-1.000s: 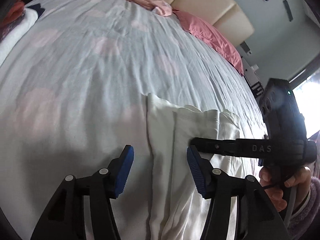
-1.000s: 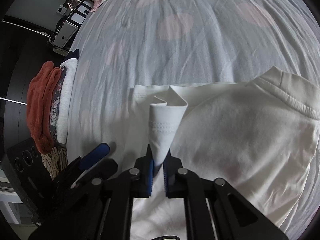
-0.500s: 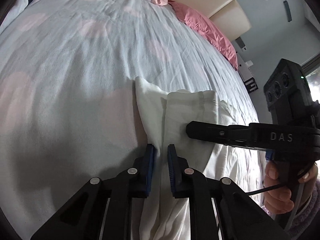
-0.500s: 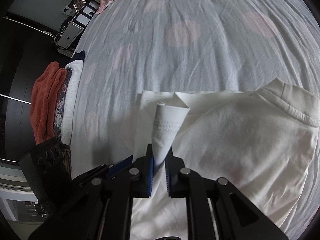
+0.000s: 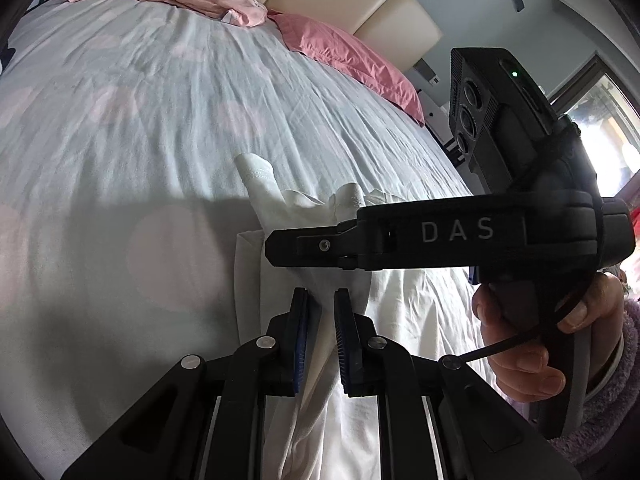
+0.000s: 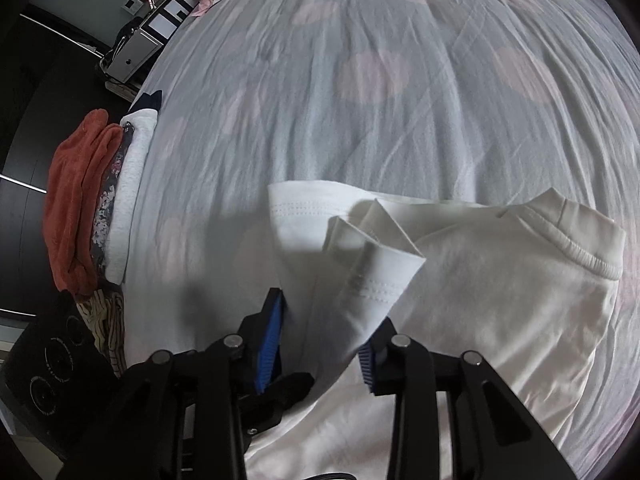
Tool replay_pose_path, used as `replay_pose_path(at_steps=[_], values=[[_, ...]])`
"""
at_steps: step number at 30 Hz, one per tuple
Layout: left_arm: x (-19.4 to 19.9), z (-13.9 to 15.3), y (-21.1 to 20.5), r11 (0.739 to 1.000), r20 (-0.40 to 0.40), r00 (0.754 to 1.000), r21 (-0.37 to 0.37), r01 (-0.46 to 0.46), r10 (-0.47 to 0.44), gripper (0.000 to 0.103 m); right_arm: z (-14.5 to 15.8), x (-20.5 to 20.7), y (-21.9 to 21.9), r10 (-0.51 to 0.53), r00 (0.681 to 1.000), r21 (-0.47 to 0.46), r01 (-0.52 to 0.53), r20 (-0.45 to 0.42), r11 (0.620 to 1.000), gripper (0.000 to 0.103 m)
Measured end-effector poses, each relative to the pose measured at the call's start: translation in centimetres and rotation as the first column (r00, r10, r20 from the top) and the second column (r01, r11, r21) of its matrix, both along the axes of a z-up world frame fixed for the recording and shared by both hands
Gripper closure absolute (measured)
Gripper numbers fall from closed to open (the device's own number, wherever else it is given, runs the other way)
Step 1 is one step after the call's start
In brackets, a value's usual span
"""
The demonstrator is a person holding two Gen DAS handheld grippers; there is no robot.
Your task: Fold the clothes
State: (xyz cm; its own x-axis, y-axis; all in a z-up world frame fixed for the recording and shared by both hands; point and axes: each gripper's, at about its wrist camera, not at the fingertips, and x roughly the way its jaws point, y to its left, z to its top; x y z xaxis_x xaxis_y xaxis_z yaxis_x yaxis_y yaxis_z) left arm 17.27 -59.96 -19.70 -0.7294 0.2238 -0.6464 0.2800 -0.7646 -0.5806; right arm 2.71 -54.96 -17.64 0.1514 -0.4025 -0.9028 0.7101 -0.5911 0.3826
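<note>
Now white shirt (image 5: 320,320) between left hand-held gripper (image 5: 321,316)

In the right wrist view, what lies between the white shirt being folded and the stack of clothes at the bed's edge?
Only bare bedsheet shows between the white shirt and the stack of clothes in the right wrist view; nothing else lies there.

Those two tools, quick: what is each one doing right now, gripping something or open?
Left tool: closed on a fold of the white shirt.
Right tool: jaws opening, shirt sleeve between them, pads no longer pressing it.
</note>
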Motion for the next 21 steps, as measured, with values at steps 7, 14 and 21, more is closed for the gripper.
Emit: replay_pose_path(at_steps=[7,14,21], values=[[1.2,-0.5,-2.3,0.993,0.013,0.996,0.072,-0.092,0.091,0.048,-0.2,-0.5,1.4,-0.015,1.0,-0.017,0.015,-0.011,1.0,0.095],[0.5,-4.1,-4.2,0.956,0.063,0.996,0.281,-0.082,0.067,0.03,-0.3,-0.7,1.6,-0.013,1.0,-0.032,0.013,0.003,0.999,0.095],[0.5,-4.9,-5.2,0.911,0.021,0.997,0.405,-0.077,0.075,0.031,-0.5,-1.2,1.9,-0.01,0.999,-0.049,0.012,0.043,0.999,0.094]])
